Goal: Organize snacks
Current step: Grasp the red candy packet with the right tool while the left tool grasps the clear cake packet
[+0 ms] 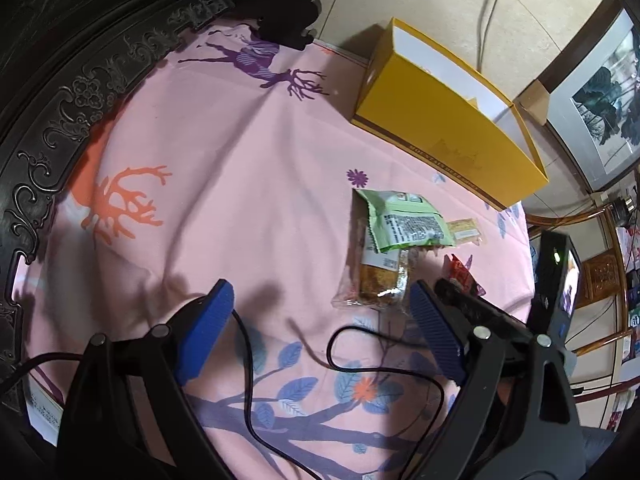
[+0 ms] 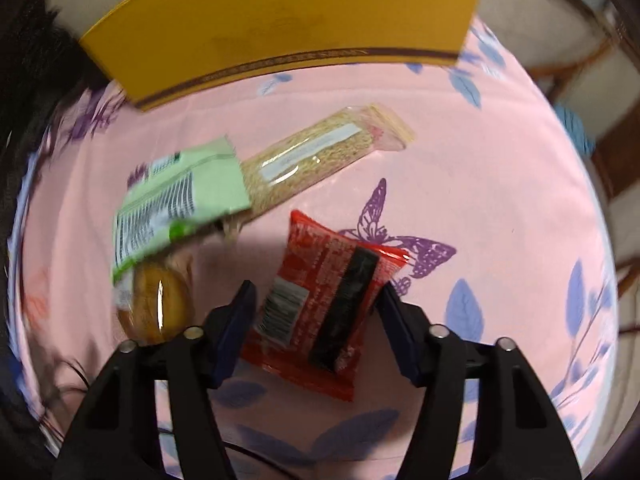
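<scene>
Snacks lie in a small heap on the pink cloth: a green packet [image 1: 400,220] [image 2: 176,196], a clear-wrapped brown cake [image 1: 376,280] [image 2: 160,304] under it, a long clear-wrapped grain bar [image 2: 320,148] [image 1: 464,230], and a red packet [image 2: 320,300] [image 1: 462,274]. An open yellow box [image 1: 448,128] [image 2: 280,20] stands behind them. My left gripper [image 1: 320,304] is open and empty, just in front of the heap. My right gripper [image 2: 316,300] is open, its fingers on either side of the red packet, close to its edges.
A dark carved wooden frame [image 1: 60,100] borders the cloth on the left. A thin black cable [image 1: 360,364] loops over the cloth near my left gripper. The cloth's right edge drops off beside wooden furniture [image 1: 600,272].
</scene>
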Action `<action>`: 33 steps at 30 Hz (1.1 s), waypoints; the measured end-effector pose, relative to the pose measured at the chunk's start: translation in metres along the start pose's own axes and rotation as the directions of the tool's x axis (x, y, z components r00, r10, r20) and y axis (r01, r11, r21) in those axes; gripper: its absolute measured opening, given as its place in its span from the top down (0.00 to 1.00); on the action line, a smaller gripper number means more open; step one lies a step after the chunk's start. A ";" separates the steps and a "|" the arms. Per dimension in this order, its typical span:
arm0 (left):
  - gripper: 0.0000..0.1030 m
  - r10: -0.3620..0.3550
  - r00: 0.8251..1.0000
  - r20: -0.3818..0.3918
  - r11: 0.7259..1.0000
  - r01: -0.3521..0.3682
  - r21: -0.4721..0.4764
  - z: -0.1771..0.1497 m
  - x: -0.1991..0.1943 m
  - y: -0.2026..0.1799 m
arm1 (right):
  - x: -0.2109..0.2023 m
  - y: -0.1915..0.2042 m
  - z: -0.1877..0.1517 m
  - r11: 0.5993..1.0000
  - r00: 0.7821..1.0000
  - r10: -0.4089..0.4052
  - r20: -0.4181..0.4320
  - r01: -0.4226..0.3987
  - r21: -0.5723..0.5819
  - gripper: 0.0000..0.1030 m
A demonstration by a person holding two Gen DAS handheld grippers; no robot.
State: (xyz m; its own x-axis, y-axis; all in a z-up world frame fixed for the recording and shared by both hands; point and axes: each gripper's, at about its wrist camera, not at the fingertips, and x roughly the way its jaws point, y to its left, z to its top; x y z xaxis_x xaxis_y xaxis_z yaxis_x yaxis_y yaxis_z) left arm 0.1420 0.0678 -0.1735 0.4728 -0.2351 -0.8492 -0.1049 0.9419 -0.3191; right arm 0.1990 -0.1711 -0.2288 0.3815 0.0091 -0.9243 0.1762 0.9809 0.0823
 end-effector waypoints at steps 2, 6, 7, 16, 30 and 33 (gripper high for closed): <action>0.12 -0.002 1.000 -0.008 1.000 0.002 0.001 0.001 0.004 -0.001 | -0.003 -0.010 -0.003 0.998 0.999 0.041 0.005 -0.041 -0.042 0.57; 0.12 -0.007 1.000 -0.023 0.999 0.007 0.034 0.002 0.014 -0.011 | -0.010 -0.028 -0.019 0.991 0.998 0.057 0.005 -0.056 -0.126 0.57; 0.12 -0.007 0.999 -0.033 0.999 0.008 0.051 0.003 0.019 -0.015 | -0.012 -0.031 -0.023 0.989 0.998 0.059 0.004 -0.058 -0.133 0.57; 0.12 0.008 0.991 -0.135 0.979 0.020 0.201 0.002 0.071 -0.062 | -0.020 -0.052 -0.043 0.975 0.994 0.111 0.015 -0.106 -0.193 0.57; 0.12 0.057 0.969 -0.241 0.985 -0.016 0.169 0.012 0.116 -0.068 | -0.022 -0.055 -0.047 0.971 0.989 0.142 0.040 -0.132 -0.198 0.55; 0.12 0.067 0.967 -0.245 0.981 -0.020 0.191 0.012 0.122 -0.074 | -0.023 -0.058 -0.048 0.971 0.988 0.152 0.040 -0.141 -0.191 0.55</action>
State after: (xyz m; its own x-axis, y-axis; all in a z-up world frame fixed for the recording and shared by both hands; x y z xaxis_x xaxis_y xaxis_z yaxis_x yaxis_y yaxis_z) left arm 0.2179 -0.0281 -0.2485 0.2362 -0.2230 -0.9458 0.0550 0.9748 -0.2161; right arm 0.1366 -0.2192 -0.2303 0.4399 0.1500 -0.8854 -0.0566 0.9886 0.1394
